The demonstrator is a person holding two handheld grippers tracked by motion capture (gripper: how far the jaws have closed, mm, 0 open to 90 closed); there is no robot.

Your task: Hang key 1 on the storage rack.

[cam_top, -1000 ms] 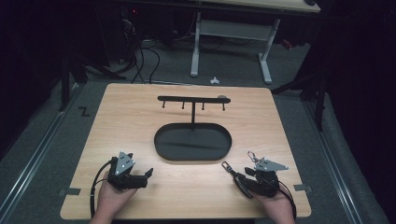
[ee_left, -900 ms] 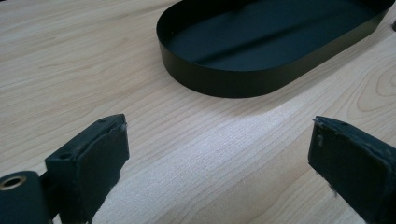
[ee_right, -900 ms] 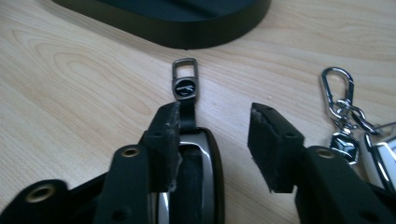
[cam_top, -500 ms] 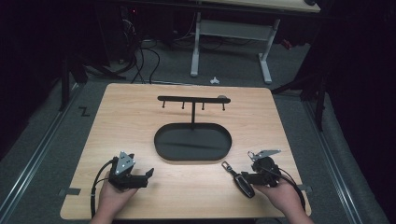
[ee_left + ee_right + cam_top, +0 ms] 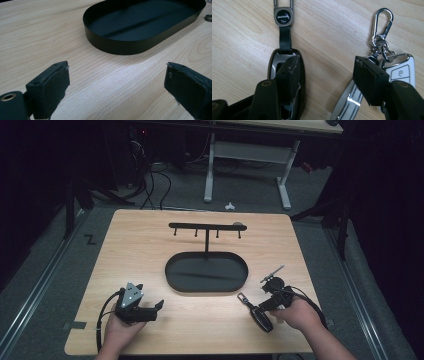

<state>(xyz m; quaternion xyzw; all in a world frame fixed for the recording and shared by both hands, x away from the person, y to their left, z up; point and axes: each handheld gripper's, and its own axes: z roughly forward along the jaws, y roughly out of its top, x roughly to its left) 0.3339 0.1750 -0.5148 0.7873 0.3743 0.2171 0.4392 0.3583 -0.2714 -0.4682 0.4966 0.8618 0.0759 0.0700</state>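
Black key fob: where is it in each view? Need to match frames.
High view: black key fob right of centre, nearer the person than the oval tray.
Left gripper view: its metal clip, apparently, at the right edge beyond the tray.
Right gripper view: fob lower left, strap running up to the clip.
Shared landmark: that clip.

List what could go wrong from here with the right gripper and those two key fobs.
1. The right gripper is open, its jaws just widened, with bare table between them; the dark key fob lies under one jaw and the silver key fob under the other, so closing may pinch neither or nudge both.
2. The silver fob's carabiner and rings could snag a jaw.
3. Neither fob is yet on the hook stand.
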